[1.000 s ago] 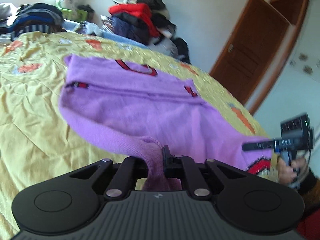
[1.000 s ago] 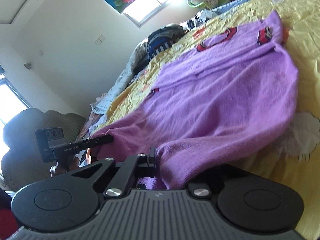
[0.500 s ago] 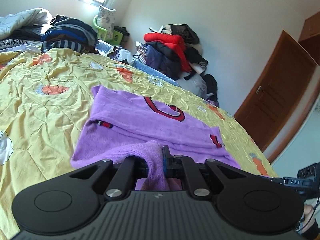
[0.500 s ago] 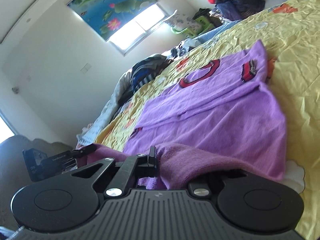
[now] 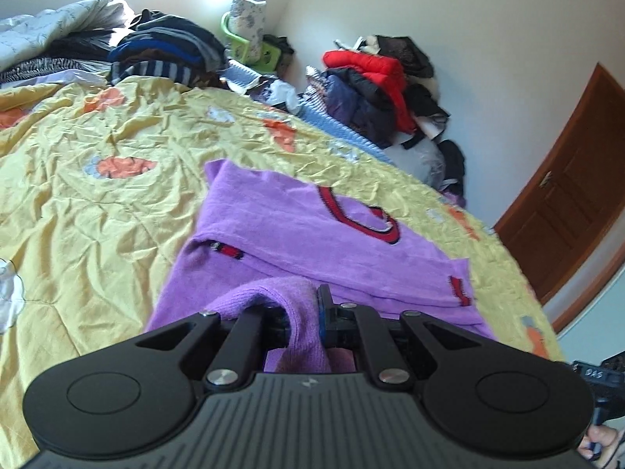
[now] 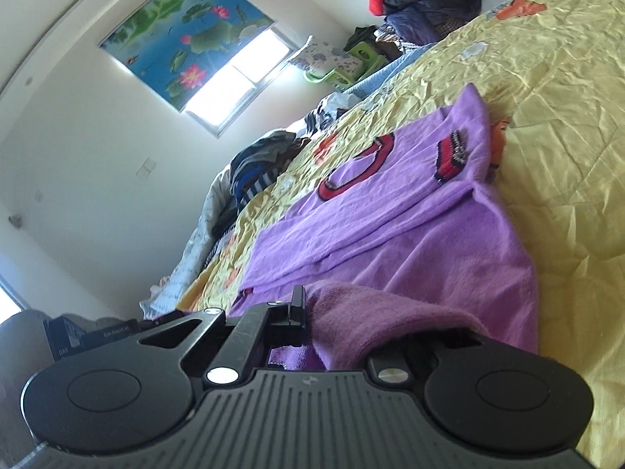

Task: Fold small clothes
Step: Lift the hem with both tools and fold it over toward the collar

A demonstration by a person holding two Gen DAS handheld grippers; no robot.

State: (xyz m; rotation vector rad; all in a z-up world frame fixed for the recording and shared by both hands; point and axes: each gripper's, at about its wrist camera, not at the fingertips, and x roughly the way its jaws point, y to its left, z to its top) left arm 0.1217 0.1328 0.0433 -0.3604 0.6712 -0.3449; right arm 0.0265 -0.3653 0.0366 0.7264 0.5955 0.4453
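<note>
The purple sweater [image 5: 312, 242] lies on the yellow bed cover [image 5: 97, 215], its collar end far from me and its near hem lifted. It looks soft, light and limp, a fuzzy knit that sags between grips — so I judge the hem corners the best places to hold. My left tool [image 5: 308, 312] is pressed together, pinching a bunch of the hem. My right tool [image 6: 316, 312] pinches the other hem part the same way — cloth hides one finger.
</note>
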